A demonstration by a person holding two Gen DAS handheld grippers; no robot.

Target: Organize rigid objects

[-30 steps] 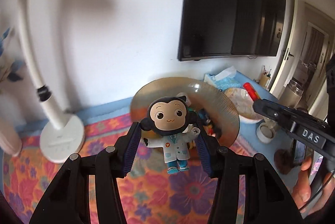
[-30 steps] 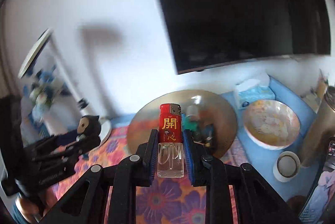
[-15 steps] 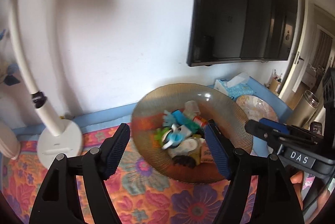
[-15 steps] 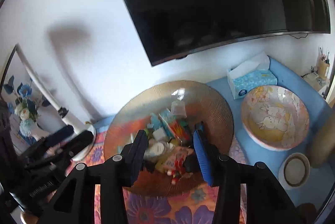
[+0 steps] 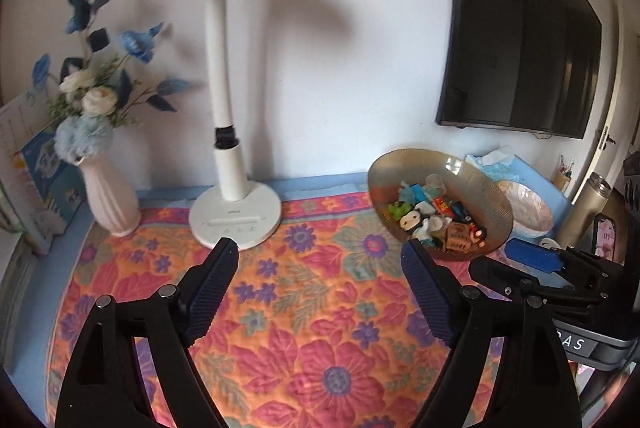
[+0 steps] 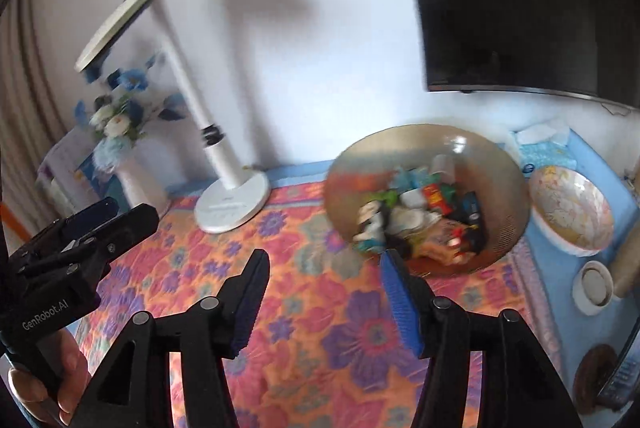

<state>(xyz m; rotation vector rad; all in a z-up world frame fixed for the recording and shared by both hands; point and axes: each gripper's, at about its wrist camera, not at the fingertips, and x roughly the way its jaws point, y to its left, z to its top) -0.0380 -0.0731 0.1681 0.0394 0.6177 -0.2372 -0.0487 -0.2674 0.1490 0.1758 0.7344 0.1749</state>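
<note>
A brown glass bowl (image 5: 472, 183) stands on the floral cloth at the right and holds several small toys. Among them lie the black-haired monkey doll (image 5: 412, 221) and the red lighter (image 5: 441, 204). The bowl also shows in the right wrist view (image 6: 508, 183), blurred, with the lighter (image 6: 434, 193) inside. My left gripper (image 5: 316, 292) is open and empty, above the cloth to the left of the bowl. My right gripper (image 6: 322, 302) is open and empty, in front of the bowl.
A white desk lamp (image 5: 234, 216) and a pink vase of blue flowers (image 5: 110, 201) stand at the back left. A patterned bowl (image 6: 572, 211), a tissue pack (image 5: 494, 163), a metal flask (image 5: 586, 211) and a small white cup (image 6: 594, 286) sit at the right.
Both grippers opened and dropped the monkey doll and the lighter into the brown bowl. Both then pulled back and away from the bowl.
</note>
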